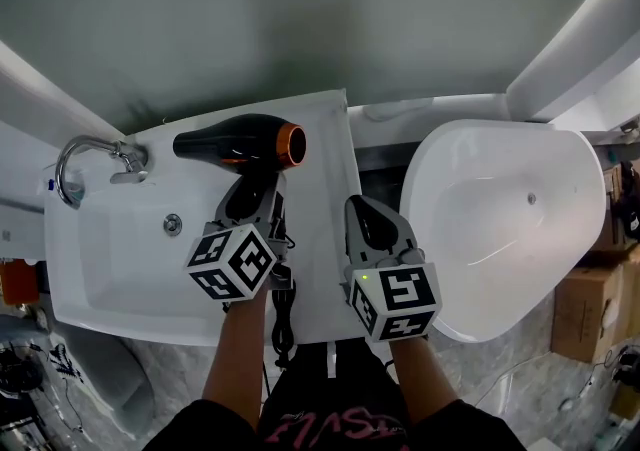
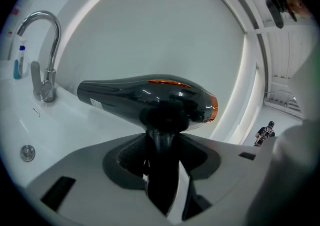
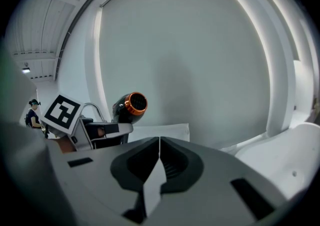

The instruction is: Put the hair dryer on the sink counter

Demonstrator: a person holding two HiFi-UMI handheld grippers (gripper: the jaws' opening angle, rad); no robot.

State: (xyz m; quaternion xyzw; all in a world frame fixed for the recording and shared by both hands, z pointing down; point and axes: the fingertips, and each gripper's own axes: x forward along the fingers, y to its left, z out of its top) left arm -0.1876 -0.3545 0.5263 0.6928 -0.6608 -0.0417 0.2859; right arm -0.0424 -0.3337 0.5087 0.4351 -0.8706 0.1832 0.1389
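Observation:
A black hair dryer (image 1: 235, 142) with an orange nozzle ring lies crosswise over the back right of the white sink counter (image 1: 326, 179), nozzle pointing right. My left gripper (image 1: 250, 197) is shut on its handle from the near side; in the left gripper view the handle (image 2: 161, 135) runs down between the jaws under the dryer body (image 2: 150, 97). Whether the body rests on the counter I cannot tell. My right gripper (image 1: 370, 224) hovers beside it to the right, shut and empty (image 3: 159, 162). The dryer (image 3: 129, 105) also shows in the right gripper view.
A chrome faucet (image 1: 90, 154) stands at the sink basin's (image 1: 110, 259) back left. The dryer's black cord (image 1: 283, 309) hangs over the front edge. A white bathtub (image 1: 500, 219) lies right of the counter, with cardboard boxes (image 1: 585, 314) beyond.

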